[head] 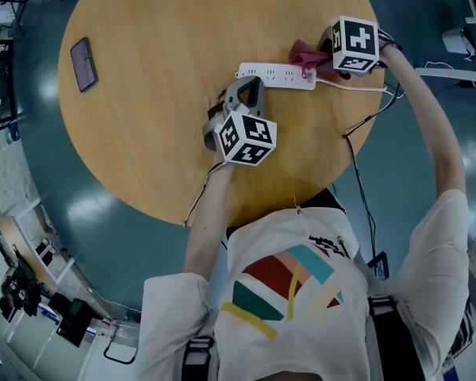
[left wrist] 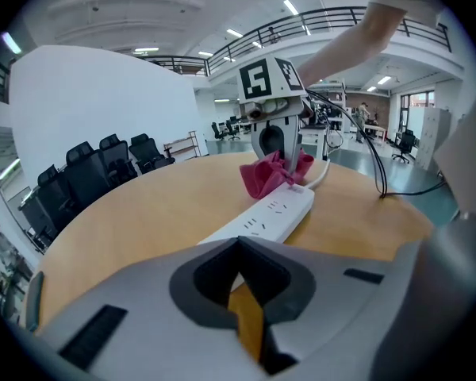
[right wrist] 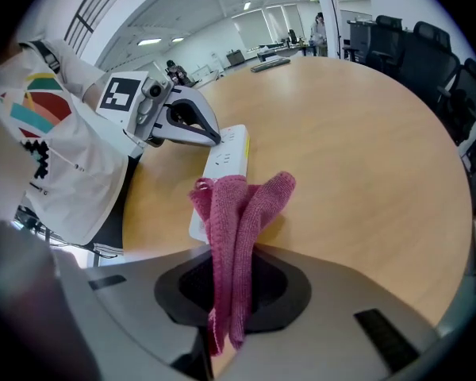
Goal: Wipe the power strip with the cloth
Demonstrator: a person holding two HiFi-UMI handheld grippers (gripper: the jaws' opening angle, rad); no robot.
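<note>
Your right tool [right wrist: 226, 292] clamps the cloth [right wrist: 238, 213] on the power strip [head: 274, 76]'s cord end, your left tool [left wrist: 242, 292] is closed and empty, and most of the wiping looks still to do.

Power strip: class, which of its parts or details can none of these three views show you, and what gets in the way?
- Head view: the right end of the power strip lies under the cloth clamped in the right gripper.
- Left gripper view: its near end is hidden behind the shut left gripper.
- Right gripper view: the hanging cloth covers its near end.
- All views: any dust or marks on it are too small to tell.
</note>
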